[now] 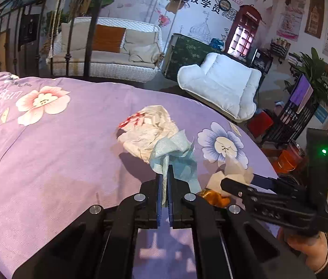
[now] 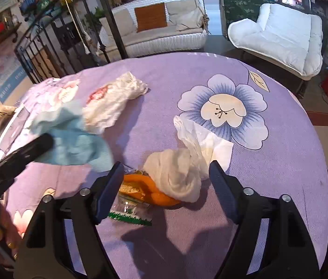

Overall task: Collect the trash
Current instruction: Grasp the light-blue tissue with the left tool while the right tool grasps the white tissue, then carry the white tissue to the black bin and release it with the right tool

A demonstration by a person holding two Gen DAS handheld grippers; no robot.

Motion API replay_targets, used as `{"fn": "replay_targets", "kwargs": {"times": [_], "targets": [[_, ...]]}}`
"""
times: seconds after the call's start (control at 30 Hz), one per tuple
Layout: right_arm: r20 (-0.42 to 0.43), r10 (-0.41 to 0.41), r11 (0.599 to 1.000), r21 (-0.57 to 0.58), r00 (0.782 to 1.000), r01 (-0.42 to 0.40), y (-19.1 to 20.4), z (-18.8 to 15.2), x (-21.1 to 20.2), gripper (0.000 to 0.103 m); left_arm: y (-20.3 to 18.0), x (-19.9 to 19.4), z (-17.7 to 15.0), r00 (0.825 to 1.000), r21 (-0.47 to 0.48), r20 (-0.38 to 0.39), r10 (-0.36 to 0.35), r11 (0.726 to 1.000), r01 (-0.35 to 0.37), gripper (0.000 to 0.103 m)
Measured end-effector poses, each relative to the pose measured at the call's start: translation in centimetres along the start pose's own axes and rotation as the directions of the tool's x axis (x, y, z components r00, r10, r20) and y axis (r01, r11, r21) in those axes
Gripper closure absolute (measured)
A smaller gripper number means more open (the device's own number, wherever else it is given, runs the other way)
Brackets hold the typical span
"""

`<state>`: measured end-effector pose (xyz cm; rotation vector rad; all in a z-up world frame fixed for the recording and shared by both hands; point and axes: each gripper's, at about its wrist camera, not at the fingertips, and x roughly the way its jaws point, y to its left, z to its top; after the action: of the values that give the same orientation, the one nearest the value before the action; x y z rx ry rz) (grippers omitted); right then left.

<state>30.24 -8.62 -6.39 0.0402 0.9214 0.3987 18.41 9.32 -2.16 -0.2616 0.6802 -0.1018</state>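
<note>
One blue tissue between left tool

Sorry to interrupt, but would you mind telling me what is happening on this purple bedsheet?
A person is collecting trash off the purple floral bedsheet. The left claw is shut on a crumpled light-blue tissue. The right claw is open around a crumpled white tissue lying on an orange snack wrapper. A white plastic bag lies beyond.
</note>
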Motion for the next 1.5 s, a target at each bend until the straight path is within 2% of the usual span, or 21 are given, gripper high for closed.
{"fn": "replay_targets", "kwargs": {"times": [0.03, 0.1, 0.23, 0.27, 0.43, 0.7, 1.03, 1.17, 1.33, 1.5], "targets": [[-0.003, -0.002, 1.000, 0.003, 1.000, 0.002, -0.1, 0.0, 0.1, 0.035, 0.2, -0.2, -0.1, 1.000, -0.005, 0.001, 0.002, 1.000, -0.002, 0.098], [-0.010, -0.029, 0.999, 0.017, 1.000, 0.029, -0.3, 0.0, 0.5, 0.047, 0.9, -0.3, -0.4, 1.000, -0.028, -0.010, -0.014, 1.000, 0.014, 0.098], [-0.018, -0.028, 0.998, 0.048, 0.999, 0.028, -1.1, -0.8, 0.1, 0.062, 1.0, -0.4, -1.2, 0.998, -0.041, -0.044, -0.044, 0.998, 0.042, 0.098], [-0.015, -0.032, 0.998, 0.051, 0.999, 0.032, -1.2, -1.0, -0.1, 0.070, 0.9, -0.4, -1.6, 0.998, -0.033, -0.051, -0.043, 0.999, 0.042, 0.098], [0.005, -0.016, 0.996, 0.082, 1.000, 0.016, -2.0, -2.3, -1.7, 0.073, 0.0, -0.2, -2.8, 0.995, -0.026, -0.080, -0.064, 0.998, 0.062, 0.098], [0.029, 0.012, 0.992, 0.124, 1.000, -0.015, -3.1, -4.6, -4.4, 0.073, -1.6, -1.6, -3.2, 0.994, 0.002, -0.063, -0.090, 0.996, 0.090, 0.098], [0.132, -0.069, 0.985, 0.165, 0.989, 0.047, -6.2, -8.3, -10.5, 0.073, -5.8, -3.0, -3.8, 0.986, 0.054, -0.051, -0.156, 0.986, 0.159, 0.098], [0.184, -0.137, 0.974, 0.203, 0.973, 0.099, -8.3, -10.0, -13.2, 0.073, -8.7, -3.2, -4.4, 0.976, 0.096, -0.059, -0.211, 0.972, 0.216, 0.098], [0.205, -0.209, 0.955, 0.254, 0.956, 0.154, -10.6, -11.9, -15.3, 0.073, -12.6, -2.8, -5.3, 0.956, 0.142, -0.097, -0.277, 0.947, 0.288, 0.098], [0.211, -0.308, 0.920, 0.316, 0.928, 0.234, -13.9, -13.7, -17.7, 0.073, -16.7, -1.9, -6.3, 0.925, 0.172, -0.149, -0.349, 0.912, 0.372, 0.098]]}}
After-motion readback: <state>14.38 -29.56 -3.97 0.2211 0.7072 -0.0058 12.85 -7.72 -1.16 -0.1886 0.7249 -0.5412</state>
